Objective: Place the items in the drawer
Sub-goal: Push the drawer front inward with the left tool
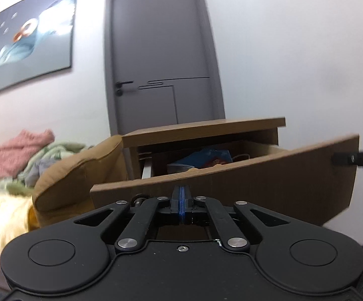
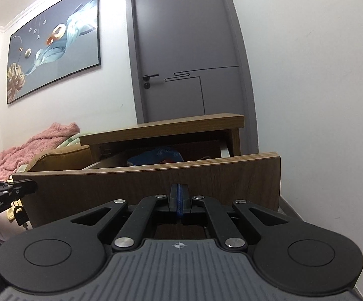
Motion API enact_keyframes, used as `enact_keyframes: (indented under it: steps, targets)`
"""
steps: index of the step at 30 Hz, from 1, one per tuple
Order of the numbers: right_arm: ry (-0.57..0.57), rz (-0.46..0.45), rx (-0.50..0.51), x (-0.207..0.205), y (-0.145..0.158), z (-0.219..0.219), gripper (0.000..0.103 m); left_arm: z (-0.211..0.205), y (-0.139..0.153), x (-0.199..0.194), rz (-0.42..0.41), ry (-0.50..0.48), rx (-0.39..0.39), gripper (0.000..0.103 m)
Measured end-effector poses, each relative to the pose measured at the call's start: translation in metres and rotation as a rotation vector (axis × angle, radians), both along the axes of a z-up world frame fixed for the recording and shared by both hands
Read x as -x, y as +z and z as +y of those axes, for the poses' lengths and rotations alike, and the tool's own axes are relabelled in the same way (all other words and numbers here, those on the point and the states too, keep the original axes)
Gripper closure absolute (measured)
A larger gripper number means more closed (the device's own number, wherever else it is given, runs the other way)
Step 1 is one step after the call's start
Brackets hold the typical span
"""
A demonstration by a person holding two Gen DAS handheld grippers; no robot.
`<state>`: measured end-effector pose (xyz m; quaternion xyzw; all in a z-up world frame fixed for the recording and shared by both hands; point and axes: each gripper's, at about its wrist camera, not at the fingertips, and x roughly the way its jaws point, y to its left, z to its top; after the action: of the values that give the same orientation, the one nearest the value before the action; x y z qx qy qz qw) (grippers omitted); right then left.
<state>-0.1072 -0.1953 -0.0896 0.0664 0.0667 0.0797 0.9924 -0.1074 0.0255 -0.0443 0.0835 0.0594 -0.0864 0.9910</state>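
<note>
Nearest the lens, the left black two-finger gripper and the right black two-finger gripper each have fingers pressed together on nothing, tips at the brown wood-grain drawer front. Beyond it, the pulled-out drawer holds a blue printed packet, so items already lie inside. If closing is the step in hand, both tips should push level and together to keep the front square under the wooden nightstand top; farther back, a grey door
</note>
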Motion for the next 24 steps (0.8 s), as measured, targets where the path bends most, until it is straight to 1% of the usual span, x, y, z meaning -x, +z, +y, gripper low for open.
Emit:
enact_keyframes:
  steps: [3,7,14,21,24]
  targets:
    - [0.009,0.004,0.011,0.0,0.001,0.0,0.103,0.0,0.0,-0.001,0.002,-0.007,-0.018,0.103]
    - [0.014,0.003,0.03,0.0,0.004,0.001,0.103,-0.001,0.0,-0.002,0.004,-0.002,-0.015,0.103]
    - [0.025,-0.004,0.066,-0.002,0.007,0.004,0.103,0.0,0.002,-0.006,0.023,0.007,0.026,0.101]
    - [0.037,-0.009,0.061,-0.005,0.007,0.002,0.103,0.002,0.005,-0.012,0.04,0.008,0.04,0.1]
    - [0.041,-0.005,0.052,-0.008,0.007,-0.001,0.103,0.001,0.006,-0.016,0.044,0.002,0.03,0.1]
